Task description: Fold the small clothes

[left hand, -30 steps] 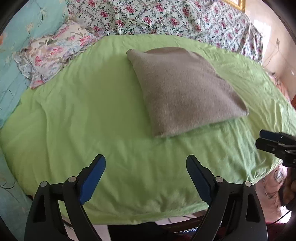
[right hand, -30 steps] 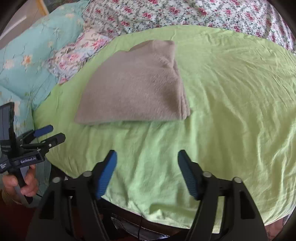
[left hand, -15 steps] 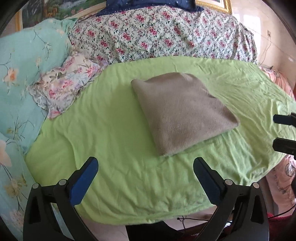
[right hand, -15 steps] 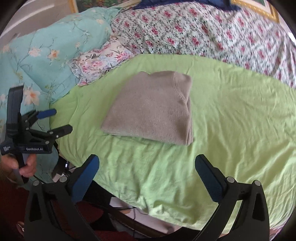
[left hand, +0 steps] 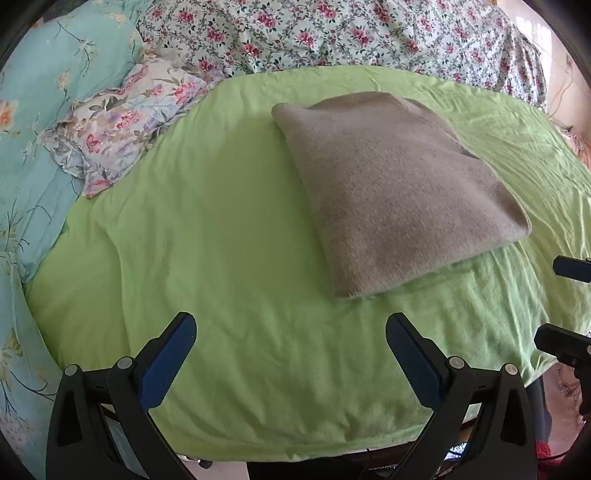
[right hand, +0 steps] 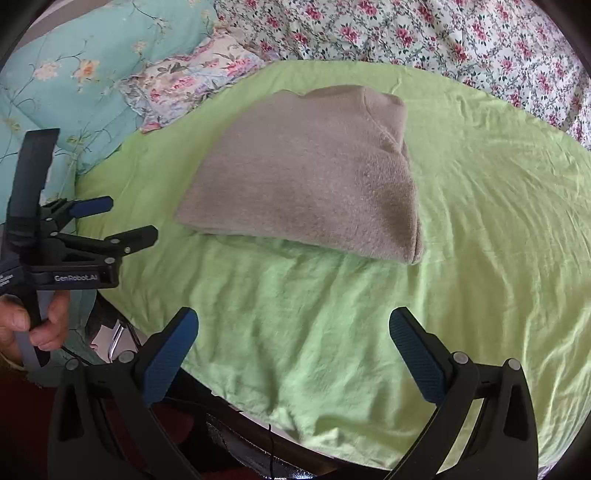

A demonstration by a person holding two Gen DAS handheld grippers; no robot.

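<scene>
Green sheet (left hand: 221, 236) spread over a bed, lightly creased. Beyond its far edge, a rose-print cover (left hand: 332, 33); off to the far left, a turquoise floral quilt (left hand: 40, 85) and a frilled floral pillow (left hand: 122, 122).

Folded grey-brown garment (left hand: 391, 188) lying flat on the sheet, toward the far middle, a thick folded edge along its right side in the right wrist view (right hand: 310, 173).

Left gripper (left hand: 291, 350) hovering over the near sheet, jaws spread wide, holding nothing, apart from the garment. Right gripper (right hand: 291, 350) likewise wide and holding nothing, near the front edge of the bed. Left gripper also seen at the left of the right wrist view (right hand: 107, 218), gripped by a hand (right hand: 33, 321).
</scene>
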